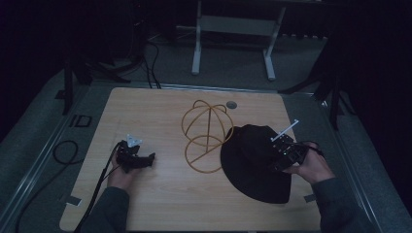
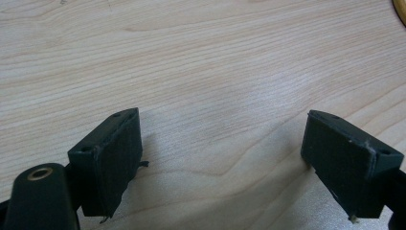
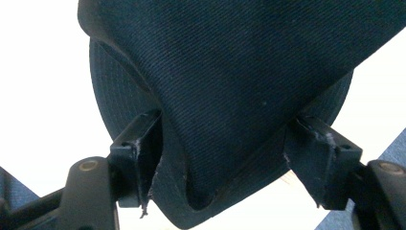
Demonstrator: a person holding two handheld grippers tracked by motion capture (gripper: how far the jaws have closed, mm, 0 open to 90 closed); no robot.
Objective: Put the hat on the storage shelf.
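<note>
A black brimmed hat (image 1: 250, 162) lies on the right part of the wooden table (image 1: 165, 204). My right gripper (image 1: 275, 161) comes at it from the right, over the crown. In the right gripper view the hat (image 3: 230, 57) bulges between the jaws of my right gripper (image 3: 225, 122), which stand wide, one on each side of the fold, with the cloth reaching both pads. My left gripper (image 1: 151, 158) rests on the left of the table. It is open (image 2: 222, 117) over bare wood, with nothing between its fingers.
A tan wire hat stand (image 1: 206, 136) rises mid-table, just left of the hat. A small round grommet (image 1: 231, 104) sits in the tabletop behind it. Cables (image 1: 65, 150) lie on the floor at the left, and a white desk frame (image 1: 233, 29) stands beyond the table.
</note>
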